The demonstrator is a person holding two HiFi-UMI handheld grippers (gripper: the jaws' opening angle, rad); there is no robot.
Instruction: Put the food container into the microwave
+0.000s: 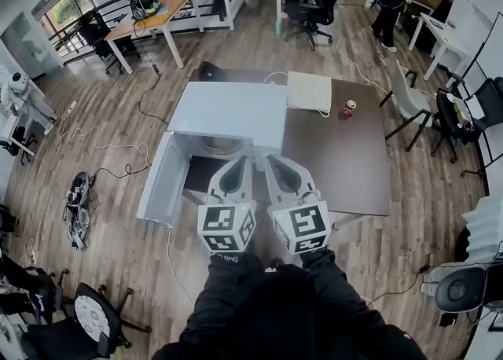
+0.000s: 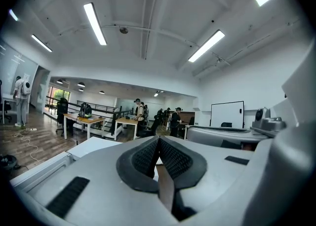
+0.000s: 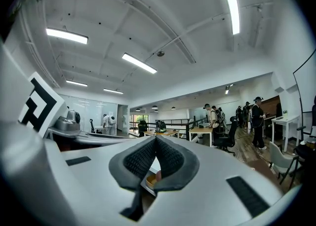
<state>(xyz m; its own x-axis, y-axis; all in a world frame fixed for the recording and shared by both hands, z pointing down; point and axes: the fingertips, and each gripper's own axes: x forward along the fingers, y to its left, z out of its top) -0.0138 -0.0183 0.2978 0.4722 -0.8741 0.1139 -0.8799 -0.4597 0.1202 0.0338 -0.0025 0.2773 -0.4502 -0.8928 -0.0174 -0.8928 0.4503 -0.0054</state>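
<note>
Food container (image 1: 222, 145) sits in the open mouth of the microwave (image 1: 228, 111), just ahead of both gripper tips. Left gripper (image 1: 242, 161) and right gripper (image 1: 272, 161) are side by side, each with jaws together and empty. The door (image 1: 159, 181) stands swung open to the left of the left gripper. Bare table (image 1: 346, 166) extends to the right of the right gripper.

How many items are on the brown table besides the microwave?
2. A white box lies at the far edge of the brown table, beside the microwave; a red can stands right of it. The near edge is partly covered, so more may be hidden.
</note>
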